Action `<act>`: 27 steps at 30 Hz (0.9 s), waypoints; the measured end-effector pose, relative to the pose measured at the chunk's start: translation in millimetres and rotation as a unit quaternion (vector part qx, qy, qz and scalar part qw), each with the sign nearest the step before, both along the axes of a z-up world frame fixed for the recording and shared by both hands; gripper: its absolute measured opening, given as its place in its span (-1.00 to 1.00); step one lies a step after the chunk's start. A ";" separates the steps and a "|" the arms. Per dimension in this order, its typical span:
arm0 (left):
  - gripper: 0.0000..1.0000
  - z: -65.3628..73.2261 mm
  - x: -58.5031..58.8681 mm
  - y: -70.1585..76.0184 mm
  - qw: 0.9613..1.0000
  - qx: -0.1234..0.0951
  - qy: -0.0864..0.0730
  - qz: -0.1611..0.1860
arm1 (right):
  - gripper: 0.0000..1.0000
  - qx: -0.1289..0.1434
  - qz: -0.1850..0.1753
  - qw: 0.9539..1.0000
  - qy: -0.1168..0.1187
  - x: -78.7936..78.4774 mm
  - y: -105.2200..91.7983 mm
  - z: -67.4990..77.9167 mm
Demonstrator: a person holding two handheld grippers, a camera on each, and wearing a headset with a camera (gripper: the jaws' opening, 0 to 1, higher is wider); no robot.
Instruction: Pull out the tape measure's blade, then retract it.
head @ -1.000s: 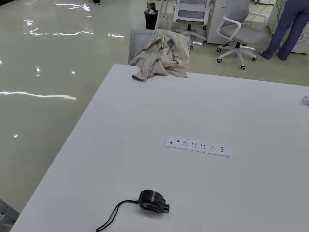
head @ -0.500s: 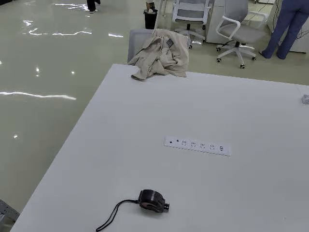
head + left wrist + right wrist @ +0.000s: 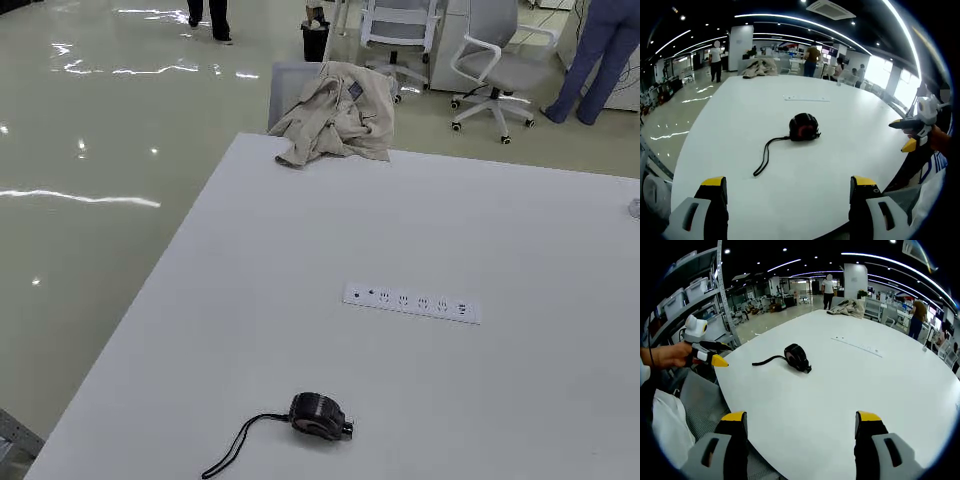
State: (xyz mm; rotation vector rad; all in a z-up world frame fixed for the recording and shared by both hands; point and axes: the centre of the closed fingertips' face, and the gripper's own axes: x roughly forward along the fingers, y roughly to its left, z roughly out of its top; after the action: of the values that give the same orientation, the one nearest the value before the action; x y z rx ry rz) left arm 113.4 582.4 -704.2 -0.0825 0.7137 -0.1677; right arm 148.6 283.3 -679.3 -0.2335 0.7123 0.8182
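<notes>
Jaws of the left gripper (image 3: 788,200) and the right gripper (image 3: 802,435) are spread wide, yellow-tipped and pinching nothing, both held off the near edge of the white table (image 3: 400,220). A beige jacket (image 3: 335,115) is heaped at the far edge; a white power strip (image 3: 412,303) lies mid-table. The tape measure (image 3: 320,415) — a round black case with a reddish face — rests near the table's near edge, apart from both grippers, its black strap (image 3: 240,445) trailing sideways.

Tape measure (image 3: 320,415) on table (image 3: 300,250), before power strip (image 3: 412,303)
</notes>
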 end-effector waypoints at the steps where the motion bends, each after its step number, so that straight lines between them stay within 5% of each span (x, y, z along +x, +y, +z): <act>1: 1.00 0.2 -0.2 -0.2 1.000 0.000 0.000 0.000 | 0.83 0.000 0.000 1.000 0.000 0.0 -0.2 0.0; 27: 0.99 4.7 -1.9 -3.7 1.000 -0.027 0.004 0.000 | 0.79 0.003 -0.001 1.000 -0.001 1.4 0.7 0.2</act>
State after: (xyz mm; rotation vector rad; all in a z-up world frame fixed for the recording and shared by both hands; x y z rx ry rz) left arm 111.5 578.7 -699.5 -0.1352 0.7174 -0.1880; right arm 150.0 283.9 -679.1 -0.2288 0.7087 0.8187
